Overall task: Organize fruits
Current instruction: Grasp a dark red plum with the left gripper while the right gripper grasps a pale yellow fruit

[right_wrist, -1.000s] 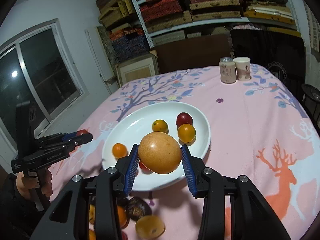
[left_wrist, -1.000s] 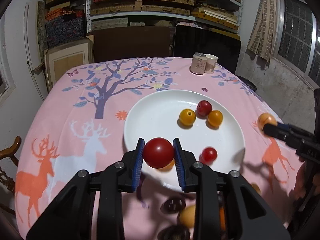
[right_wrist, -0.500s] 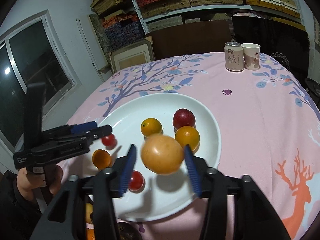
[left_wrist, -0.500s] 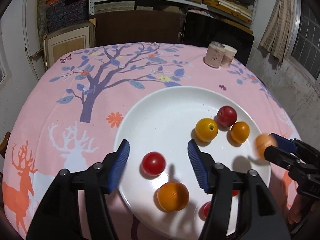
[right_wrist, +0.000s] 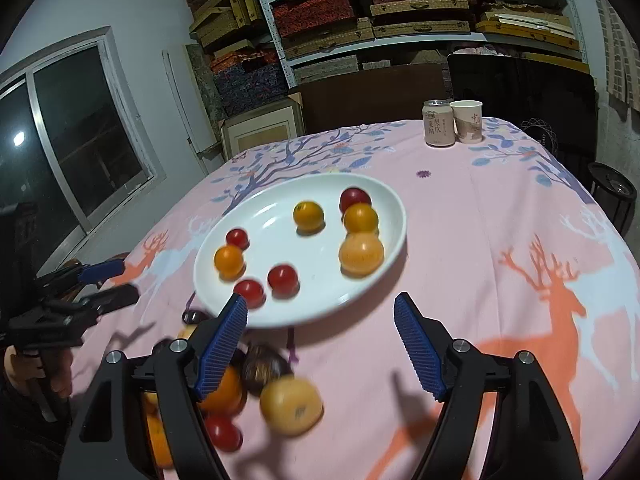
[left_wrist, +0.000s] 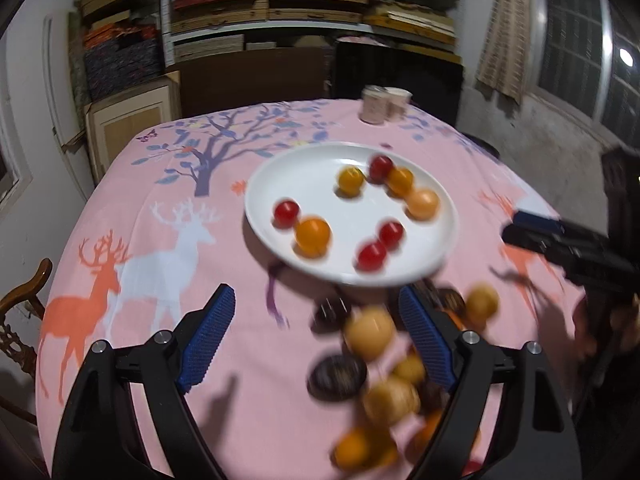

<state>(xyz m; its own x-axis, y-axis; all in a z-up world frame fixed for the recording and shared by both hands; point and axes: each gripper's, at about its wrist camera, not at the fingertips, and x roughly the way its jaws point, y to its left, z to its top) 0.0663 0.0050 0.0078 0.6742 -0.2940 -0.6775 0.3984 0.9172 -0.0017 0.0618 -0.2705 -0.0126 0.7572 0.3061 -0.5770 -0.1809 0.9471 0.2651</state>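
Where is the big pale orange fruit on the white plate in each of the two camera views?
Left wrist view: the big pale orange fruit lies at the plate's right side, right of picture centre.
Right wrist view: the same fruit lies near the plate's right rim, just right of centre.
Shared landmark: the drink can at the table's far edge.

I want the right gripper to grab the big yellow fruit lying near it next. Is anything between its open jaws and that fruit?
Nothing visible blocks it. The yellow fruit lies on the cloth just ahead of the open, empty right gripper, toward its left finger. A dark fruit and an orange crowd its far-left side.
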